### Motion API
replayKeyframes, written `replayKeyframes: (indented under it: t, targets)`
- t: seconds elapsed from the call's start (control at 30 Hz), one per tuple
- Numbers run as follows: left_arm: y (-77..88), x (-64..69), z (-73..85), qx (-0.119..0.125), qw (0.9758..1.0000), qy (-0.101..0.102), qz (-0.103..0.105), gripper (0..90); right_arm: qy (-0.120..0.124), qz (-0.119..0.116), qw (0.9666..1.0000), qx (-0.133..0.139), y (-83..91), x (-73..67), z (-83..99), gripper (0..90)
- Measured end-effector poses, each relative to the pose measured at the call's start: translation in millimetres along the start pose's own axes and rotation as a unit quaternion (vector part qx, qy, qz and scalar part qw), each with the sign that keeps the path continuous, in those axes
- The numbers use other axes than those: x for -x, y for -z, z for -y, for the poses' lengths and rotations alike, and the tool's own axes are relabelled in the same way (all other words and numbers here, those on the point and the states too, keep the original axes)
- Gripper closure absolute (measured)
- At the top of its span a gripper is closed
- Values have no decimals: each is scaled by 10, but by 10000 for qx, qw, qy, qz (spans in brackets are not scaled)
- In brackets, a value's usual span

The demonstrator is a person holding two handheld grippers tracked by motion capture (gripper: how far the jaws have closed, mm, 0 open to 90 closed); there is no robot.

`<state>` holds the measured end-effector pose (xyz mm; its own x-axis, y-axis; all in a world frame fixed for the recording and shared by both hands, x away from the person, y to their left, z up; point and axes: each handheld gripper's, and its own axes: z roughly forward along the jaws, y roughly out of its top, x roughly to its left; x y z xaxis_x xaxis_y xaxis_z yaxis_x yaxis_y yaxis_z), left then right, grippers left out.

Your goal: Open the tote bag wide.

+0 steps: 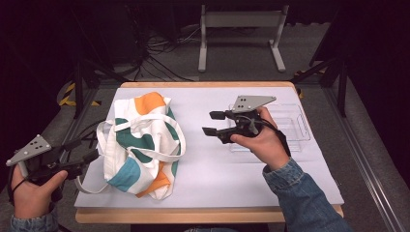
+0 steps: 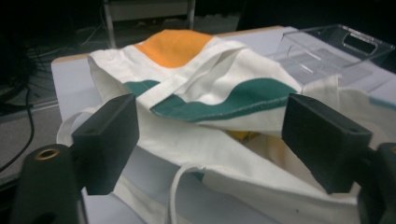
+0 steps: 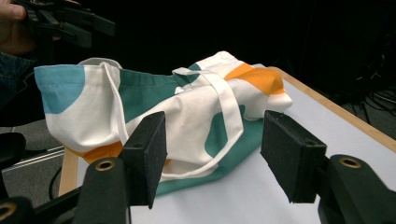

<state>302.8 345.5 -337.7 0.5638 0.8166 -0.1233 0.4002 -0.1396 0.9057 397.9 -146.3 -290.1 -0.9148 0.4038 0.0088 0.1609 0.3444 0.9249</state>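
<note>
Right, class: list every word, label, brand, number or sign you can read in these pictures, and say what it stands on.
None: no readable text anywhere.
The tote bag bears only orange, green and blue shapes.
The clear plastic tray is unmarked.

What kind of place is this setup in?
Probably a lab recording station: a white-topped table ringed by dark curtains, loose cables on the grey floor, and a metal stand behind it.

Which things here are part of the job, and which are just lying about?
In the job: tote bag; left gripper at its edge, jaws open; right gripper, jaws open, aimed at it.
Lying about: clear tray; floor cables; metal stand.
</note>
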Motion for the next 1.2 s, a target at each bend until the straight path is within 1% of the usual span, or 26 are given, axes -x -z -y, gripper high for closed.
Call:
replayKeyframes:
  t: [0.03, 0.1, 0.17, 0.2, 0.43, 0.57, 0.73, 0.8, 0.83, 0.87, 0.9, 0.93, 1.03, 1.07, 1.2]
  targets:
    - [-1, 0, 6, -38, 10000, -51, -4, 170, 5, -33, 10000, -4, -31, -9, -6, 410]
    - [-1, 5, 16, -71, 10000, -64, -3, 149, 36, -101, 9999, -22, -104, -33, -15, 411]
    - [13, 3, 20, -59, 10000, -50, -26, 138, 63, -159, 9998, -53, -170, -53, -20, 411]
    - [20, 4, 26, -35, 10000, -12, -31, 138, 73, -181, 9998, -64, -194, -59, -20, 411]
    - [37, -3, 49, -107, 9999, -11, -69, 139, 122, -335, 9993, -144, -384, -107, -14, 411]
    - [24, -15, 46, -120, 9999, 51, -109, 140, 130, -450, 9988, -162, -524, -154, 20, 411]
    - [-9, -29, 45, -135, 9998, 83, -96, 143, 153, -606, 9976, -312, -706, -226, 103, 416]
    - [-13, -39, 43, -146, 9998, 65, -98, 147, 182, -673, 9969, -353, -770, -254, 125, 418]
    - [-15, -40, 44, -135, 9998, 116, -91, 149, 176, -710, 9967, -364, -793, -266, 133, 421]
    - [-15, -40, 44, -135, 9998, 116, -91, 150, 177, -770, 9962, -379, -830, -281, 148, 423]
    - [-15, -43, 45, -136, 9998, 148, -98, 150, 177, -770, 9962, -379, -830, -281, 148, 423]
    - [-14, -53, 47, -145, 9998, 132, -98, 151, 190, -843, 9954, -401, -886, -304, 174, 426]
    - [-14, -56, 53, -143, 9997, 176, -96, 152, 192, -904, 9948, -432, -934, -323, 197, 430]
    - [-13, -58, 54, -144, 9997, 176, -99, 153, 191, -949, 9942, -466, -978, -339, 218, 434]
    - [-16, -60, 57, -162, 9997, 163, -130, 153, 201, -1016, 9932, -536, -1019, -360, 233, 444]
